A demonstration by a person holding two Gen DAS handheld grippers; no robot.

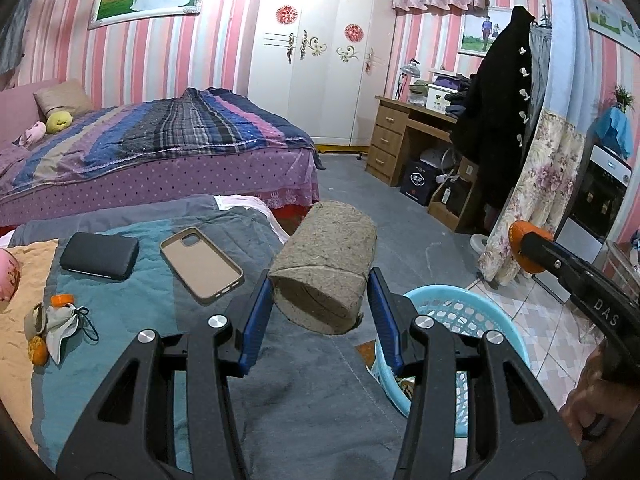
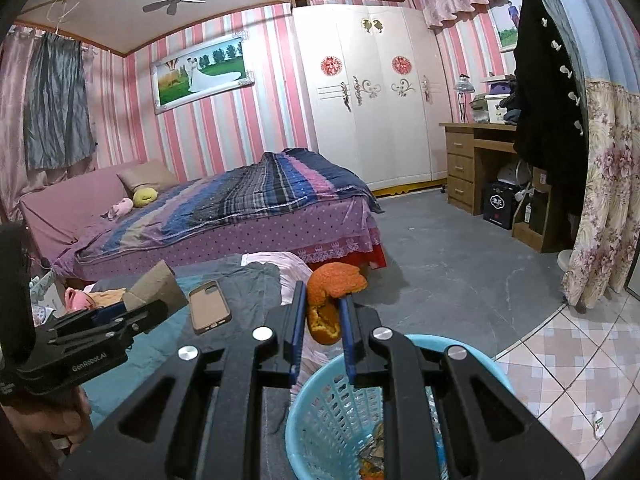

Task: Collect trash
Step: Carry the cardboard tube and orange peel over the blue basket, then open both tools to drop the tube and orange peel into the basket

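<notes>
My left gripper [image 1: 319,276] is shut on a grey-brown cardboard roll [image 1: 332,240], held in the air over the edge of the blanket, just left of a light blue plastic basket [image 1: 448,292]. In the right wrist view the same roll [image 2: 156,284] sticks out of the left gripper [image 2: 124,312] at the left. My right gripper [image 2: 323,294] is shut on a piece of orange peel [image 2: 336,276], above and just behind the basket [image 2: 308,384]. Scraps lie in the basket's bottom. The left wrist view shows the right gripper [image 1: 532,248] with the peel [image 1: 516,236] at the far right.
On the blanket lie a beige phone case [image 1: 202,266], a black flat case [image 1: 100,256], and a crumpled grey scrap with an orange cap and peel [image 1: 60,320]. A purple bed [image 1: 160,152] stands behind, a wooden desk [image 1: 400,136] and a hanging coat to the right.
</notes>
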